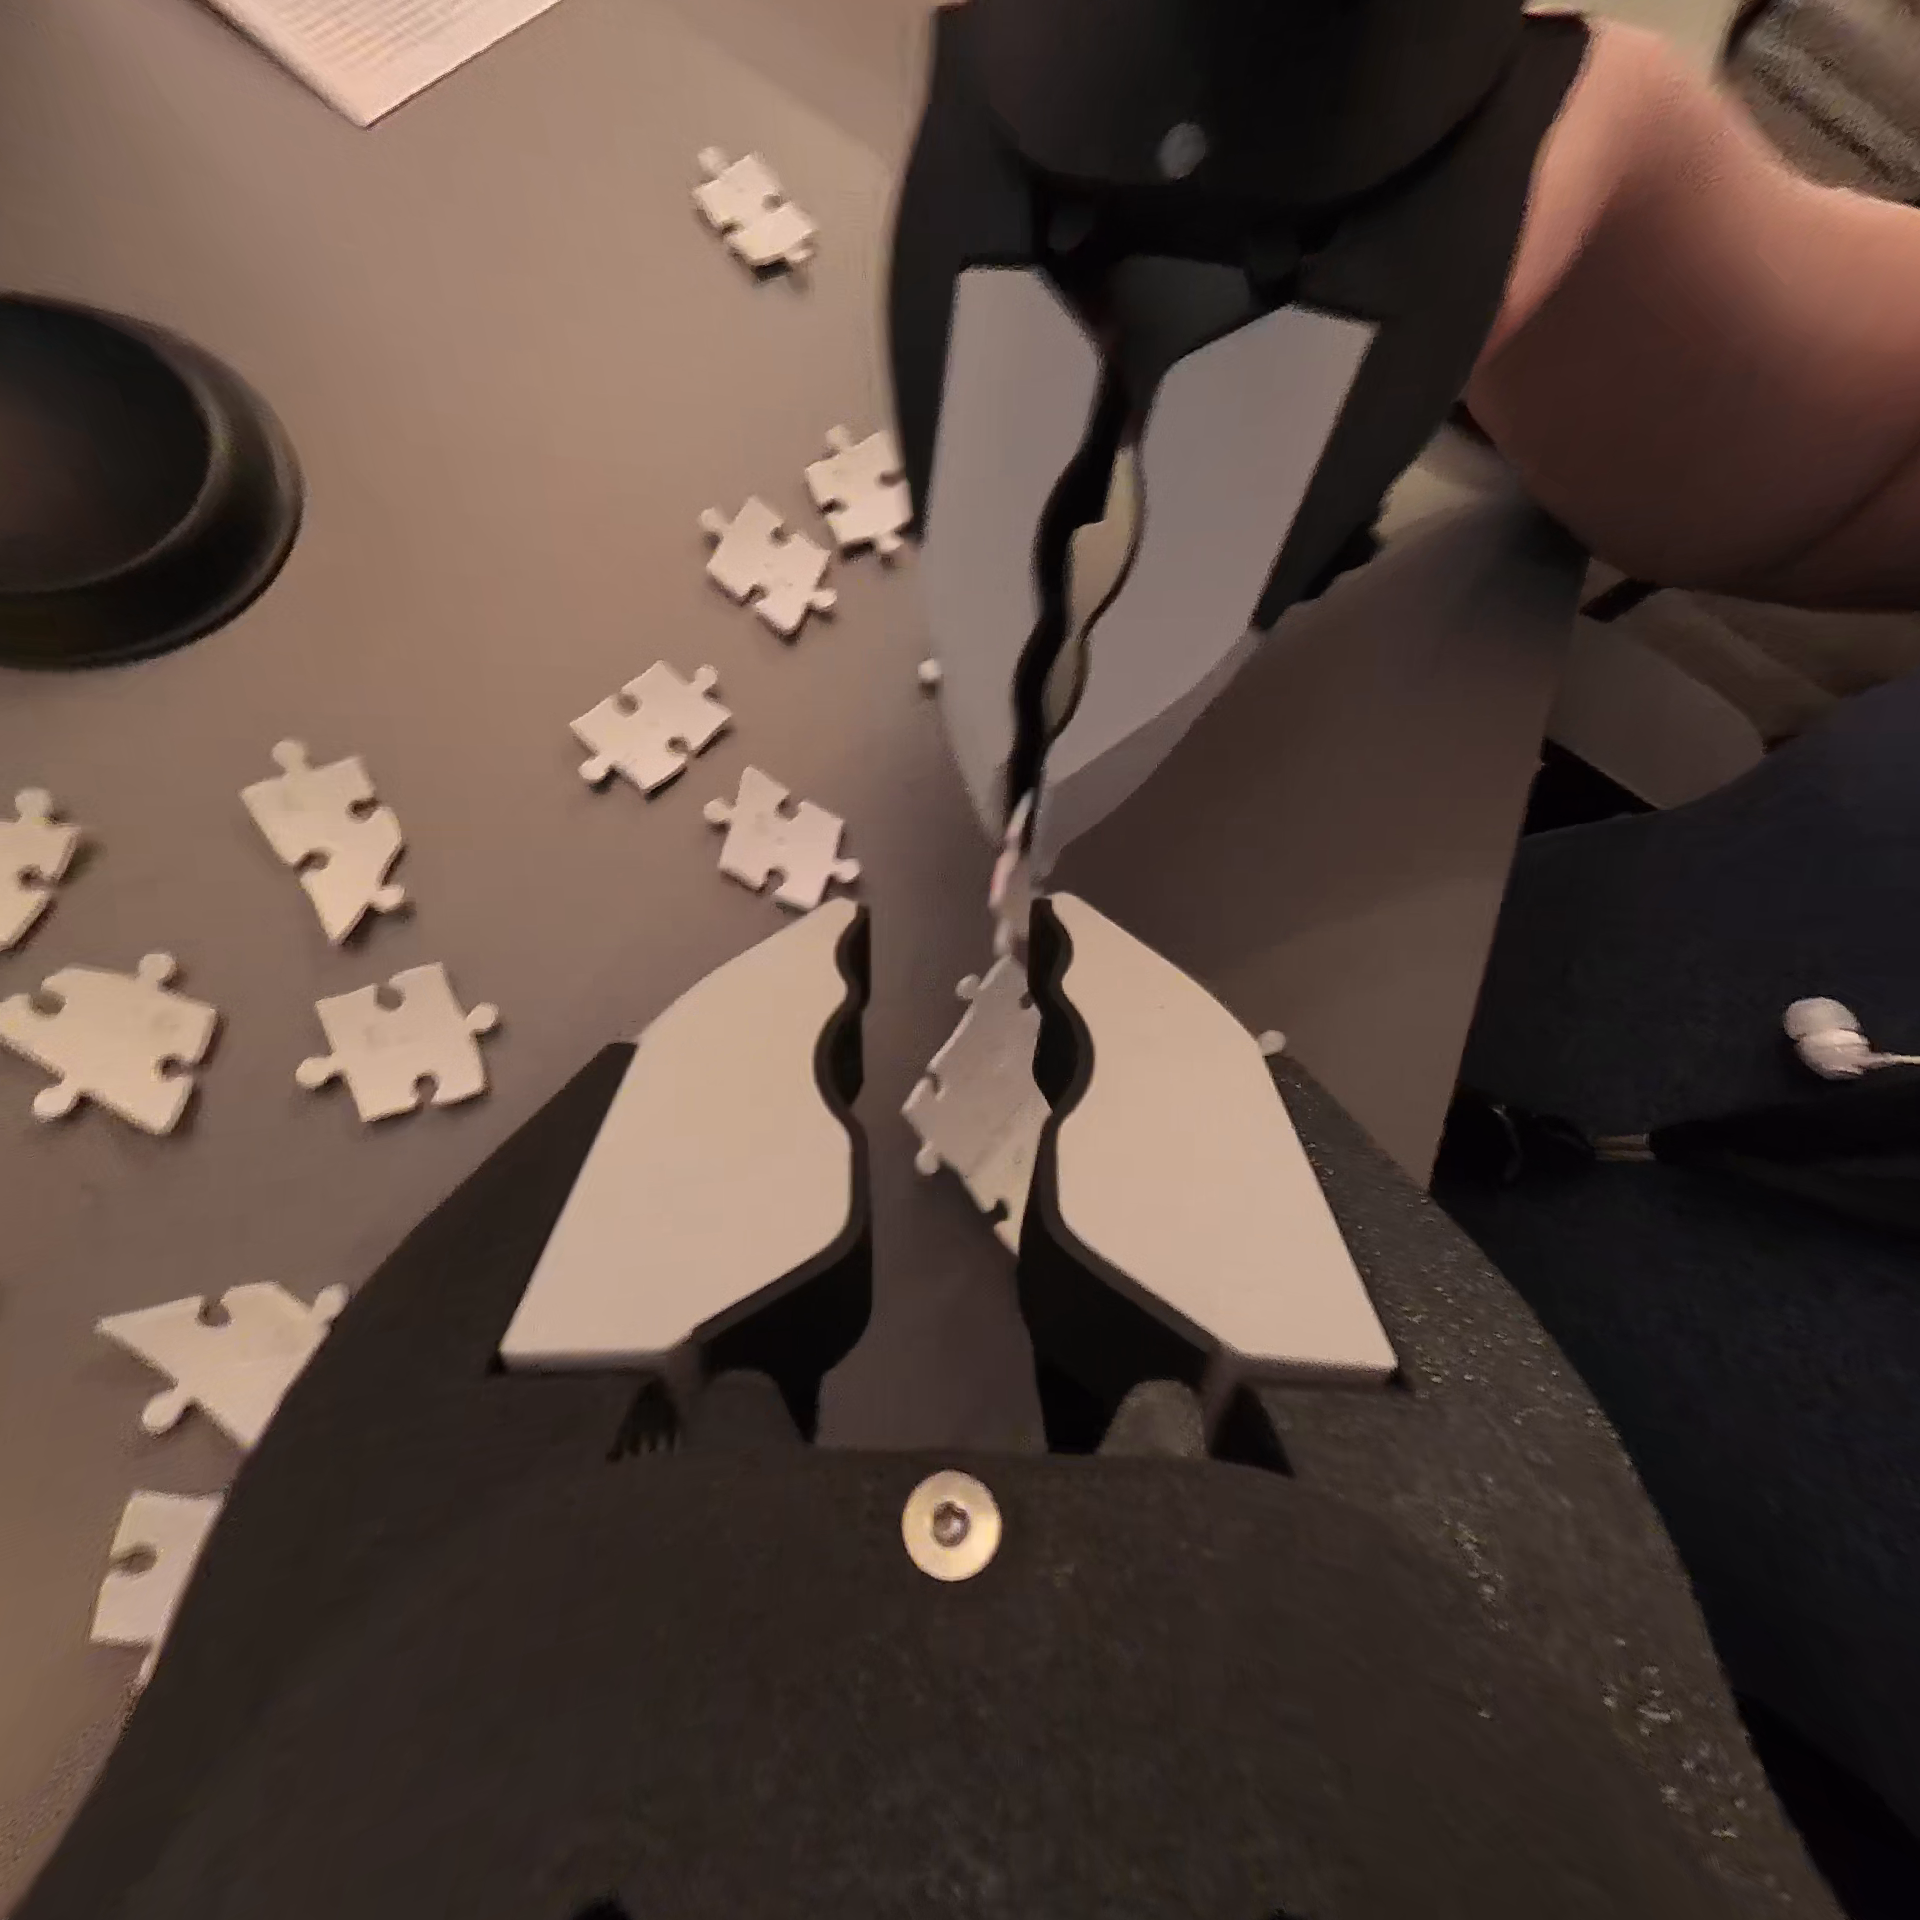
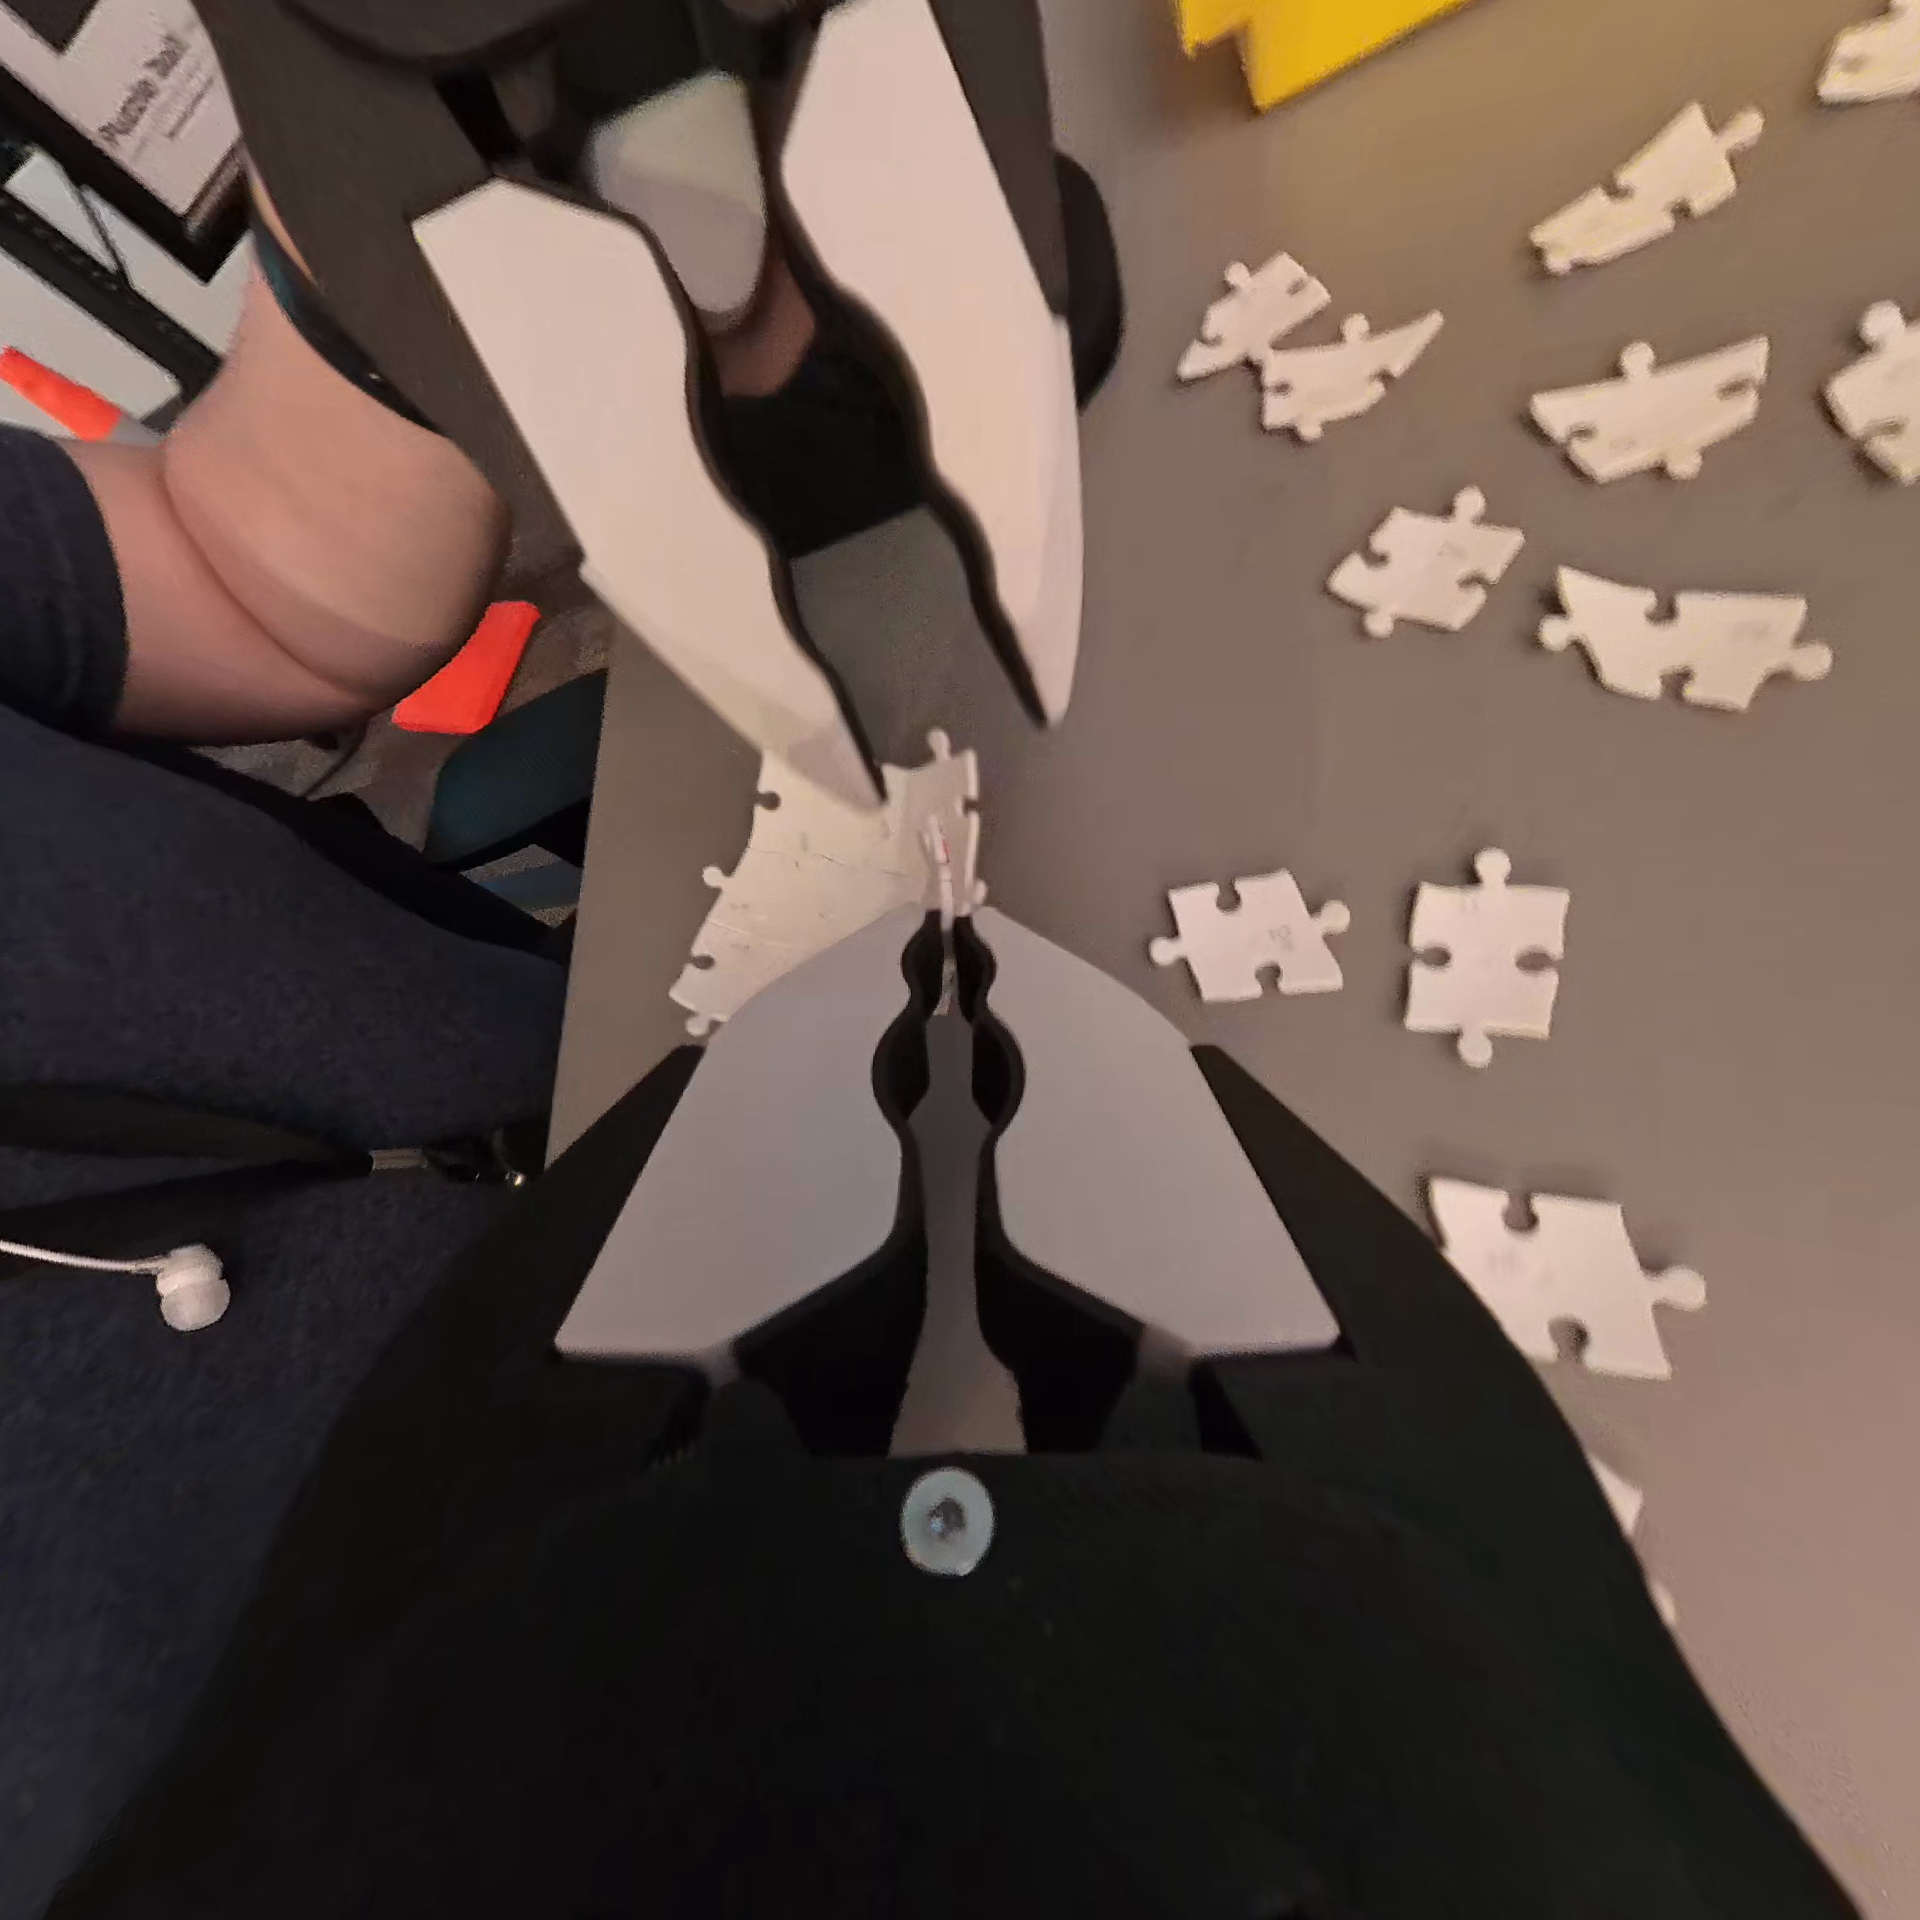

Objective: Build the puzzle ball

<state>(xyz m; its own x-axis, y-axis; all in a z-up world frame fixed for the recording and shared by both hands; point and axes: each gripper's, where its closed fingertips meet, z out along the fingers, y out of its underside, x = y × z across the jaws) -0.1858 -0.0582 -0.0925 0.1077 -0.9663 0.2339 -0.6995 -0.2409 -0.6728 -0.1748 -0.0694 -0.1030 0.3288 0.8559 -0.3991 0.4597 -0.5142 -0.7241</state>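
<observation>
A small white puzzle piece (image 2: 943,868), held edge-on, sits right at the near edge of the grey table (image 2: 1195,727), pinched between the tips of the right gripper (image 2: 948,925), whose fingers press tight on it. It touches the joined patch of white curved puzzle pieces (image 2: 800,883) lying flat there. The left gripper (image 1: 948,925) hovers over that patch, fingers spread, one tip down on it. Loose white puzzle pieces (image 1: 649,727) lie scattered farther out, near a round black ring-shaped stand (image 1: 135,478).
</observation>
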